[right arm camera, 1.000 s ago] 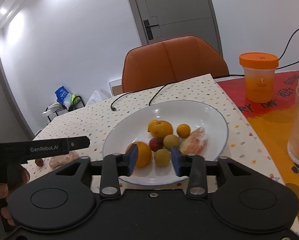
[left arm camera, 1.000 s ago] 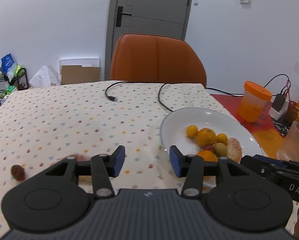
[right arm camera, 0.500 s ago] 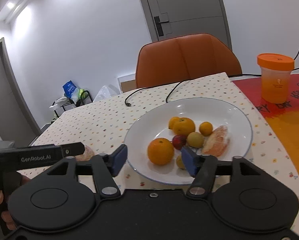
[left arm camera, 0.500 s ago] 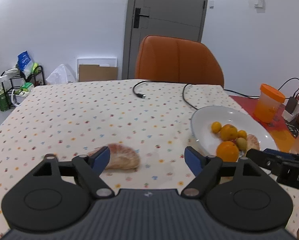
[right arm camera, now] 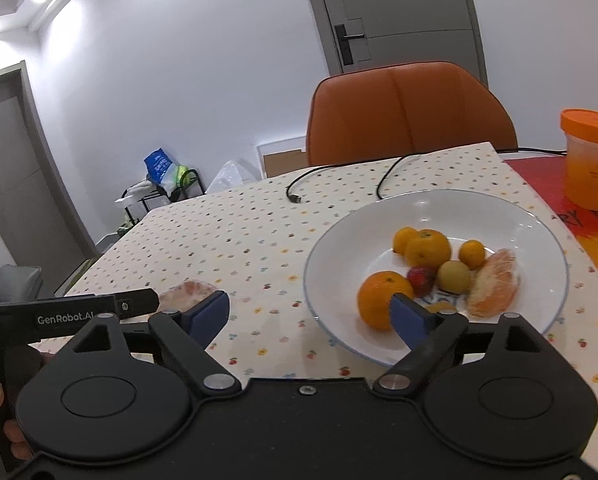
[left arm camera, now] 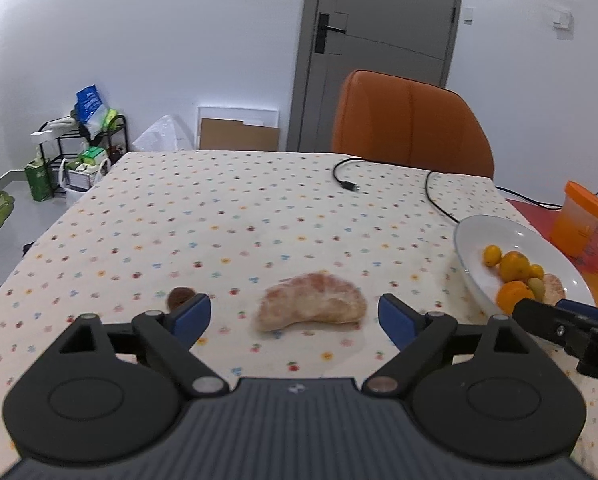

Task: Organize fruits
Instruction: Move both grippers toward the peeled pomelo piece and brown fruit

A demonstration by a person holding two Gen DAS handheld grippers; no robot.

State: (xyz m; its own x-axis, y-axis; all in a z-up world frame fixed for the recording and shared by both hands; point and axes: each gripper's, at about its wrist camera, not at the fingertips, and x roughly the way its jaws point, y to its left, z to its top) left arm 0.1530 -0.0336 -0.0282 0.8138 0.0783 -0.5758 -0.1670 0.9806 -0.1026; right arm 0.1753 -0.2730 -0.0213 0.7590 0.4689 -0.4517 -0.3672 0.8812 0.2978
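The left gripper (left arm camera: 294,316) fingers have spread wider; the peeled pomelo segment (left arm camera: 312,306) lies untouched between them.

Both fisheye views look low across the dotted tablecloth (left arm camera: 259,208) toward the orange chair (right arm camera: 411,112). The 2 share the white round plate (right arm camera: 539,240) and peeled pomelo wedge (left arm camera: 311,312).
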